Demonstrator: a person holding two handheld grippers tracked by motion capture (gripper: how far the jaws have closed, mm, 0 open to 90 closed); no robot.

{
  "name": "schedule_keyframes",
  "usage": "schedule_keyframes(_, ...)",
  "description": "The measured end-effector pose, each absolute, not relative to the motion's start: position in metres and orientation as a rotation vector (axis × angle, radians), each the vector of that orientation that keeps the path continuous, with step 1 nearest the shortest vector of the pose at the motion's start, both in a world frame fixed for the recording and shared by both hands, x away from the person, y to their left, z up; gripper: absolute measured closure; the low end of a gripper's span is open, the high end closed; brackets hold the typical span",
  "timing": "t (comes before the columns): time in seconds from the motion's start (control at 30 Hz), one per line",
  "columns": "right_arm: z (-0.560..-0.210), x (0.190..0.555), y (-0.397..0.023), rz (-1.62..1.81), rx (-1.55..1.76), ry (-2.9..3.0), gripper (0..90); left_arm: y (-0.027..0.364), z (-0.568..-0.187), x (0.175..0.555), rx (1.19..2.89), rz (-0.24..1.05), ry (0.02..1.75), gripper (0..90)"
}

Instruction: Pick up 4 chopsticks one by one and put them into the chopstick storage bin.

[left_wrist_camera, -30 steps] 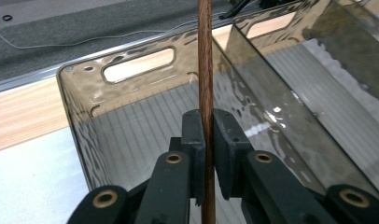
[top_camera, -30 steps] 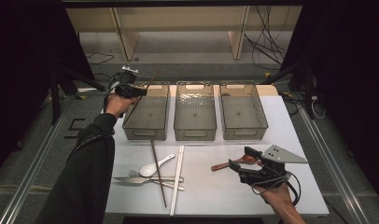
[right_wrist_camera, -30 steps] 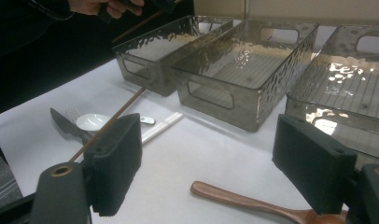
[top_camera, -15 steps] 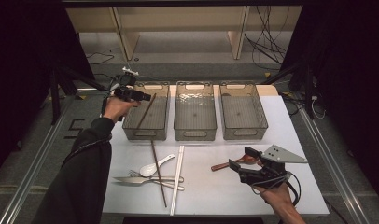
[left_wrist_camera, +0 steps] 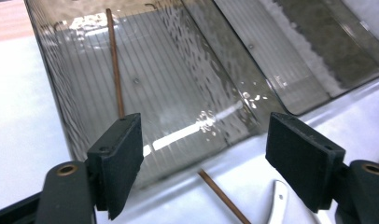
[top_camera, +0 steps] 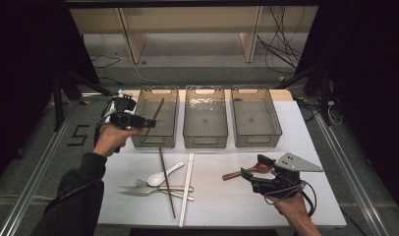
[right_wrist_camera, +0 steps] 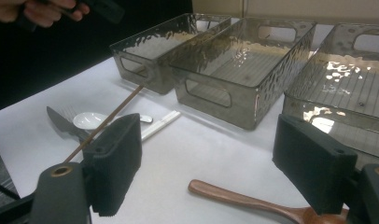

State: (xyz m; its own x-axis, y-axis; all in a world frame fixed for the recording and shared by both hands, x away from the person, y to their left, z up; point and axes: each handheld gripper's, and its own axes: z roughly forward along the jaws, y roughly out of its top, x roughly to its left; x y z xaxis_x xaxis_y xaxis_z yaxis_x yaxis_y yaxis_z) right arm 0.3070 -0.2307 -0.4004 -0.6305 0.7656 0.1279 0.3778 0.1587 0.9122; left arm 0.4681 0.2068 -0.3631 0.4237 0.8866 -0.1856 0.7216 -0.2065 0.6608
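High view: left gripper [top_camera: 151, 122] beside left edge of left bin [top_camera: 155, 117], jaws spread, nothing between pads; jaws just opened. Earlier frame: gripper farther back-left, clamped on brown chopstick [top_camera: 157, 109]. Chopstick now released, lying slanted inside left bin, upper end against far wall. Left gripper view: chopstick [left_wrist_camera: 115, 65] in bin [left_wrist_camera: 187, 79] beyond open jaws. Second brown chopstick [top_camera: 167, 182] on table [top_camera: 222, 206] with fork, spoon, white chopsticks. Right gripper [top_camera: 250, 169] unchanged, jaws apart, empty, near wooden spoon [top_camera: 234, 173].
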Motion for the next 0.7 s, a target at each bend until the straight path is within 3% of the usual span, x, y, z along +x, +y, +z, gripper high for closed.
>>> schedule_keyframes(0.7, -0.4, 0.306, -0.228, 1.458, 1.08, 2.081, 24.6, 0.174, -0.413, 0.408, 2.186, 0.201, 1.341, 19.8)
